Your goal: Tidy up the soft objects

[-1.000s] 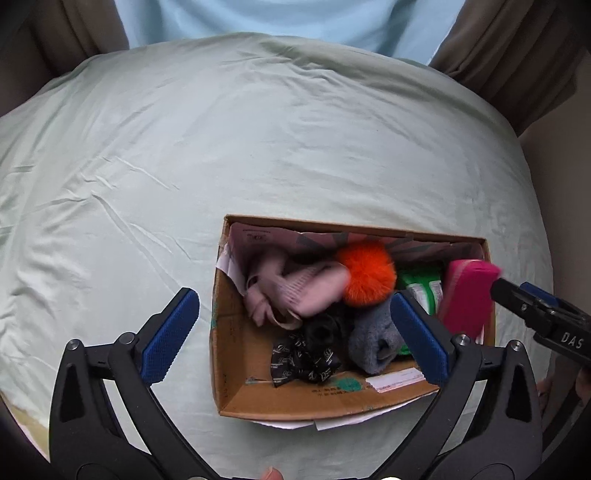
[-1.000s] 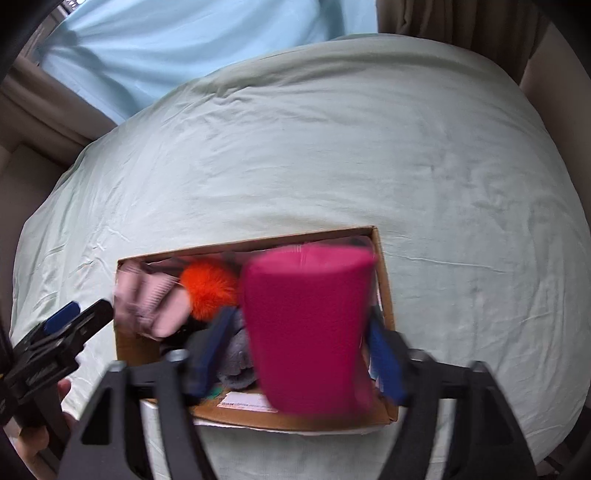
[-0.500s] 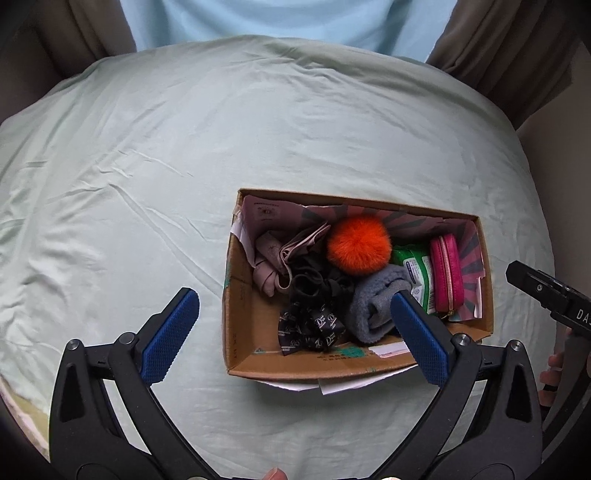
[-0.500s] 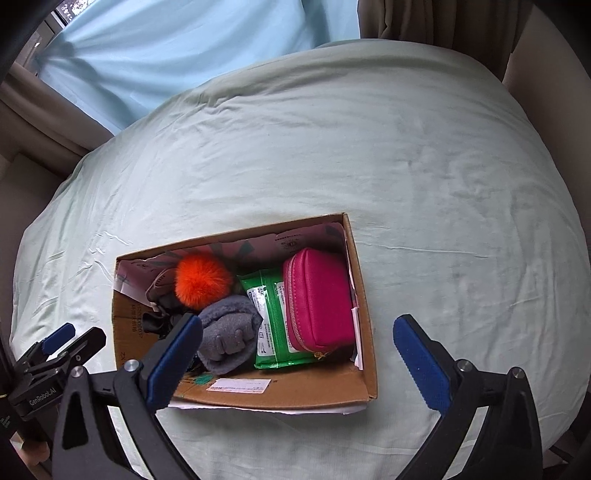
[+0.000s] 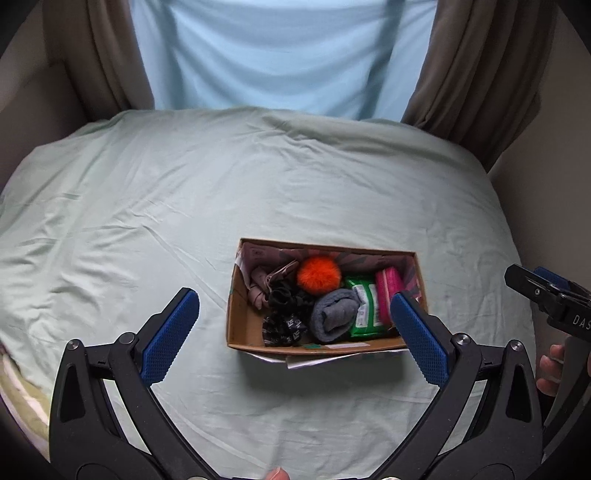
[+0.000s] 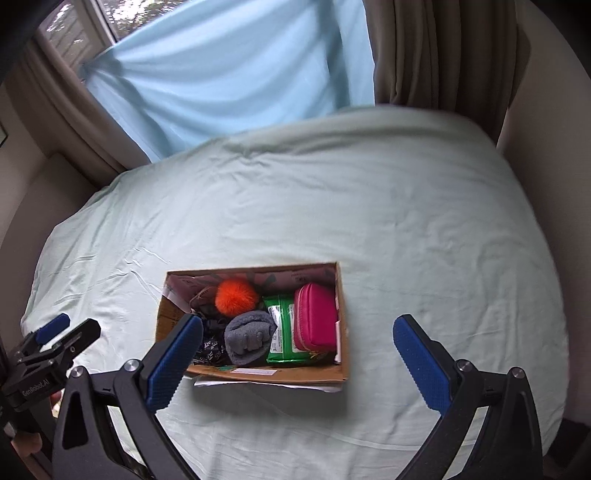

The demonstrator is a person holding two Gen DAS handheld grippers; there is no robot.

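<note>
A cardboard box [image 5: 243,332] [image 6: 288,373] sits on the pale green bed sheet. Inside lie an orange pompom [image 5: 318,275] [image 6: 235,293], a grey sock roll [image 5: 332,317] [image 6: 248,341], a green wipes pack [image 5: 364,312] [image 6: 282,332], a pink zip pouch [image 5: 388,291] [image 6: 316,317], pale pink fabric [image 5: 264,282] and black patterned fabric [image 5: 286,325]. My left gripper [image 5: 295,336] is open and empty, held above the box's near side. My right gripper [image 6: 299,356] is open and empty, also above the box's near side.
The bed sheet [image 5: 184,206] spreads wide around the box. A light blue curtain [image 5: 280,55] and brown drapes [image 5: 472,74] hang behind the bed. Beige walls flank the bed on both sides. A window [image 6: 74,22] shows at the upper left.
The right gripper opened and let the pink pouch drop into the box's right end. Both grippers have pulled back and up, so the box looks smaller.
</note>
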